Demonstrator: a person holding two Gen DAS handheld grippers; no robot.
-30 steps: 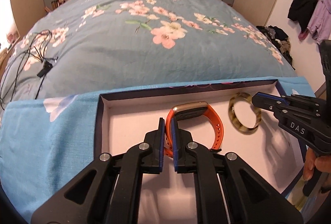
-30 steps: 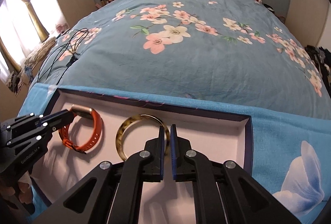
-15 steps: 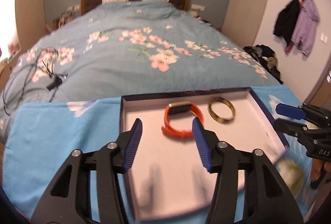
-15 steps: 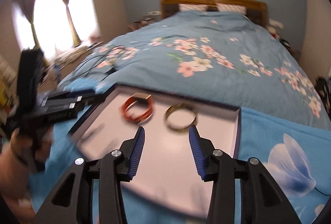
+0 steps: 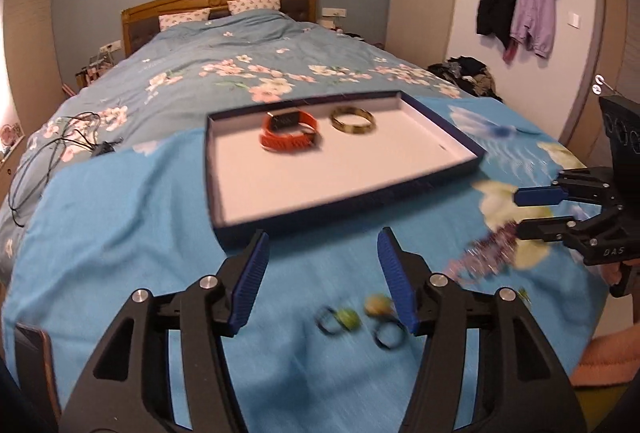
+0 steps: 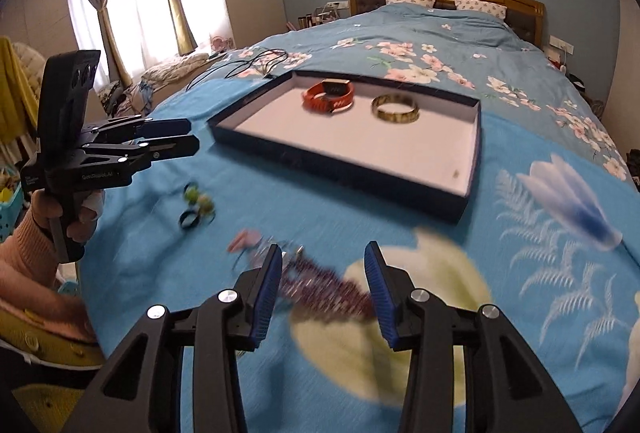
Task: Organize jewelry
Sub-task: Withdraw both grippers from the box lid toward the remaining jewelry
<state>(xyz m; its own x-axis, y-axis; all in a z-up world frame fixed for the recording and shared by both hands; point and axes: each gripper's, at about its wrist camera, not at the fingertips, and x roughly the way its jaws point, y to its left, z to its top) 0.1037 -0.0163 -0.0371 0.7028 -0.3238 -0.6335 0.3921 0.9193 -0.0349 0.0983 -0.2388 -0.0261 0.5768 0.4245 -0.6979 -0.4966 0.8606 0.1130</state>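
A shallow blue box (image 5: 348,201) with a white floor (image 6: 360,149) lies on the blue cloth. In it lie an orange watch band (image 5: 289,134) (image 6: 330,96) and a mottled yellow bangle (image 5: 353,119) (image 6: 395,108). My left gripper (image 5: 323,278) (image 6: 176,137) is open and empty, above two dark rings with green and yellow stones (image 5: 352,318) (image 6: 196,207). My right gripper (image 6: 323,287) (image 5: 522,209) is open and empty, over a blurred purple beaded bracelet (image 6: 328,287) (image 5: 482,253).
The blue cloth (image 5: 120,233) covers the foot of a bed with a floral duvet (image 5: 240,73). Black cables (image 5: 60,149) lie at the bed's left. A pink item (image 6: 244,239) lies by the beads. A phone edge (image 5: 34,361) shows at lower left.
Both grippers opened, releasing the watch band and the bangle in the box, and pulled back toward the near edge of the cloth. The rings and beads came into view.
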